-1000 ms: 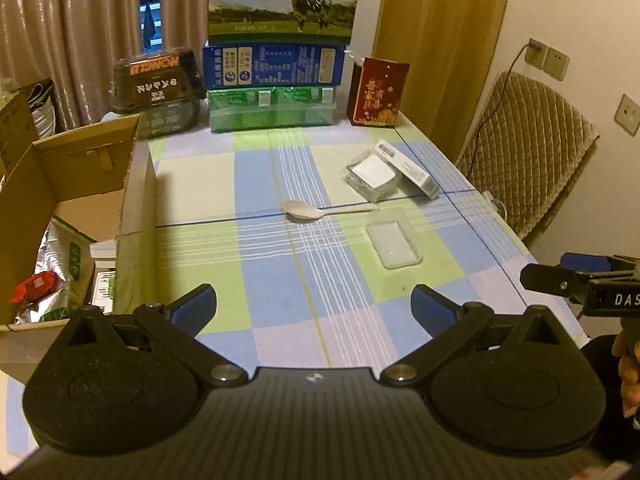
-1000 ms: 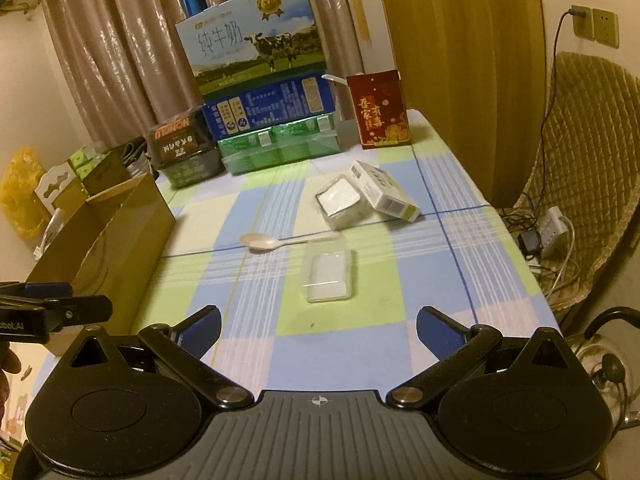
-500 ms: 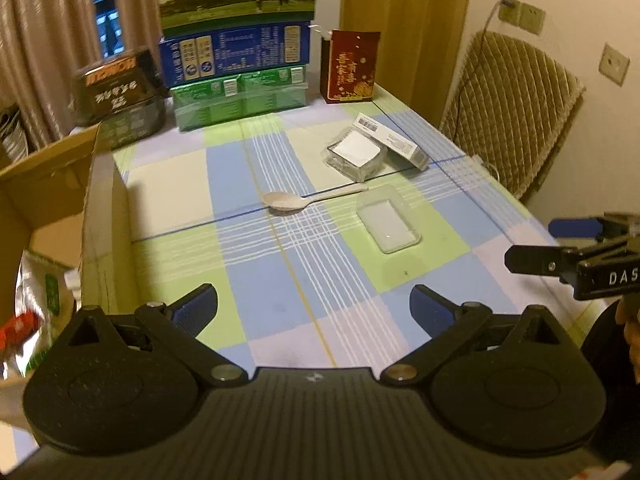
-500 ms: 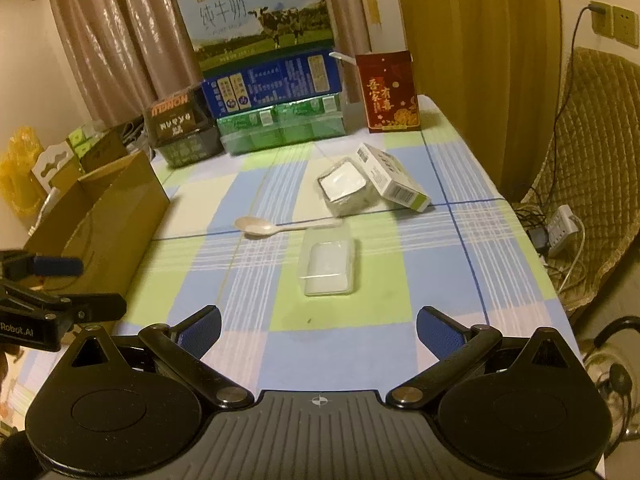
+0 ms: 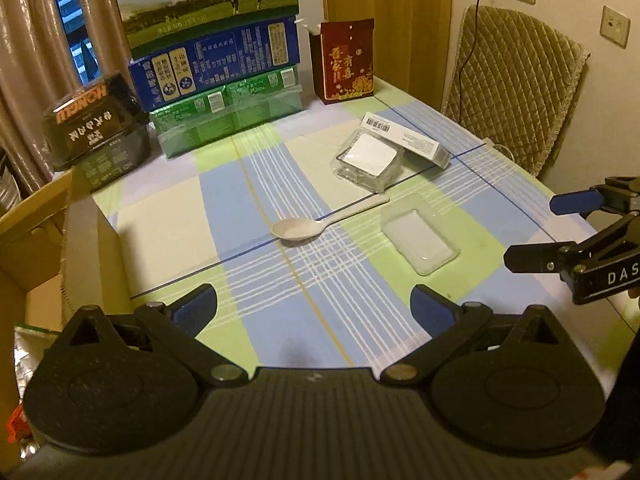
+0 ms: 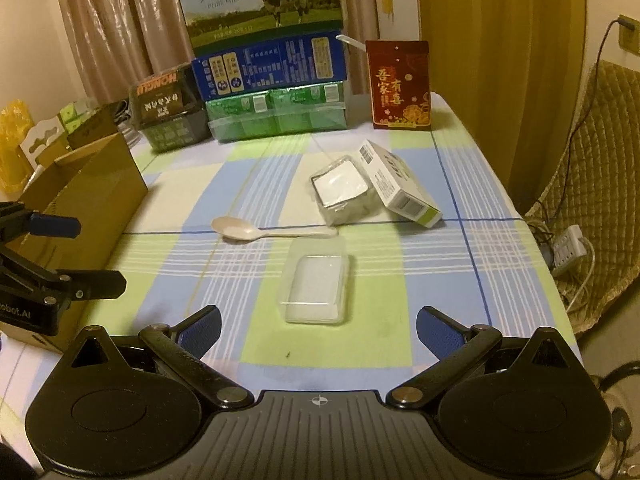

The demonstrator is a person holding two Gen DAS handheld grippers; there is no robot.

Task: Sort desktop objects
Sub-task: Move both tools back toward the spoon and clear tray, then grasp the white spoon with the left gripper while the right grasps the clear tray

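On the checked tablecloth lie a pale spoon [image 5: 316, 224] [image 6: 256, 231], a flat clear plastic lid [image 5: 418, 234] [image 6: 316, 286], a clear square box with a white top [image 5: 368, 158] [image 6: 342, 190] and a white carton [image 5: 404, 140] [image 6: 400, 182] leaning against it. My left gripper [image 5: 314, 306] hovers open over the near table edge, nothing between its fingers; it also shows at the left in the right wrist view [image 6: 86, 256]. My right gripper [image 6: 318, 326] is open just short of the lid, and shows at the right in the left wrist view [image 5: 544, 228].
An open cardboard box [image 5: 48, 240] [image 6: 84, 192] stands at the table's left side with packets inside. Stacked milk cartons [image 5: 216, 56] [image 6: 268, 64], a dark package [image 6: 166, 102] and a red box [image 5: 348, 62] [image 6: 400, 84] line the far edge. A padded chair [image 5: 516, 84] stands to the right.
Both grippers moved forward over the table toward the objects, which now look nearer. The left view swung right, away from the cardboard box. Both stayed open.
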